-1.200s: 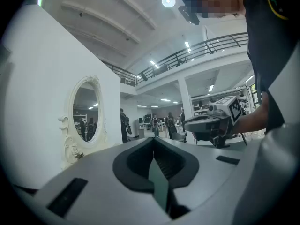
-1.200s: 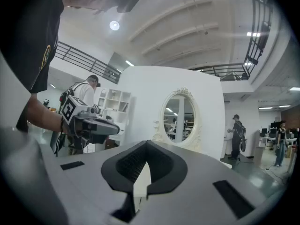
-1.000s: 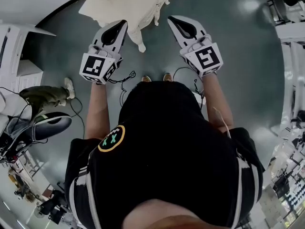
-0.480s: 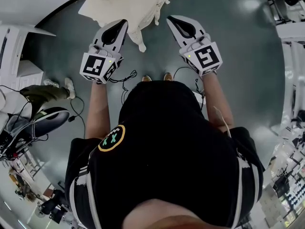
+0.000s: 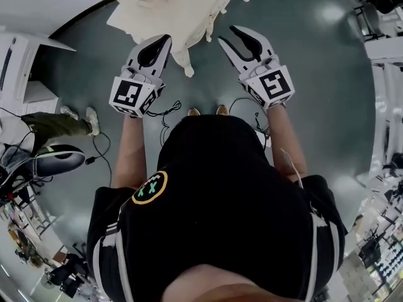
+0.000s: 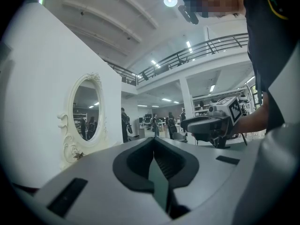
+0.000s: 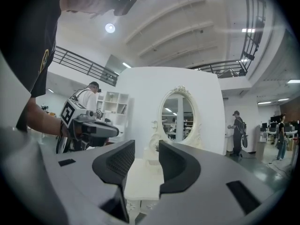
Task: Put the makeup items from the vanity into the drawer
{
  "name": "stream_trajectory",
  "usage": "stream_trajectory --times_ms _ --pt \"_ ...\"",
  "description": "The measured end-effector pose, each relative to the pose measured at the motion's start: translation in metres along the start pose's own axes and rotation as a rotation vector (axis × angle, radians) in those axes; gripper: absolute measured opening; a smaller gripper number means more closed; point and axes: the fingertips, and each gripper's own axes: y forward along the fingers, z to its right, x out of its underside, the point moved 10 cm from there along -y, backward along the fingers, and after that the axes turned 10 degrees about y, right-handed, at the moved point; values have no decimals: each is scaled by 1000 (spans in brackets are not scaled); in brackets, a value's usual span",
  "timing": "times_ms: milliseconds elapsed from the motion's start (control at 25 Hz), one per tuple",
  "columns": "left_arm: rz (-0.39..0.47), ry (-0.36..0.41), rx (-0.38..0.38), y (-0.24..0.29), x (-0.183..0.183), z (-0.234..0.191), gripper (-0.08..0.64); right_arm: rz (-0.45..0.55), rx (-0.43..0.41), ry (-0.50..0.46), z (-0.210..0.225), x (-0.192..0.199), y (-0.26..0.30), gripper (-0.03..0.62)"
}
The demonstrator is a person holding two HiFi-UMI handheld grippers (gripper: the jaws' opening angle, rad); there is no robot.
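- floor [image 5: 327, 74]: grey-green, glossy, spread beneath the fingers [image 5: 157, 43] of the left gripper [image 5: 167, 38] and the fingers [image 5: 252, 35] of the right gripper [image 5: 226, 34].
- cables [image 5: 165, 106]: black, looped on the floor, behind both sets of fingers.
- office chair [image 5: 53, 161]: black and grey, well to the left of and behind the left fingers.
- bystander's leg [image 5: 53, 126]: olive trousers, white shoe [image 5: 92, 119], between the chair and the left fingers.
- balcony railing [image 6: 197, 53]: dark, high beyond the left fingers.
- standing person [image 7: 238, 125]: dark clothes, far off to the right of the right fingers.

Left tongs [image 5: 165, 38] and right tongs [image 5: 227, 35] sit side by side, apart — the table [image 5: 170, 5] ahead of them, the mirror [image 7: 180, 114] at its back.
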Motion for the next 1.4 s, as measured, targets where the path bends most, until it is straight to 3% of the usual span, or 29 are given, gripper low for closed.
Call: stream_trajectory --times_ms 360,600,1400 --pt "-7 -7 2 6 0 -1 21 -16 4 25 9 2 2 386" --pt "-14 -6 -2 8 2 -4 21 -27 -7 56 14 6 7 592" --pt "-37 3 -42 31 -8 25 21 -37 -49 44 43 11 -17 598"
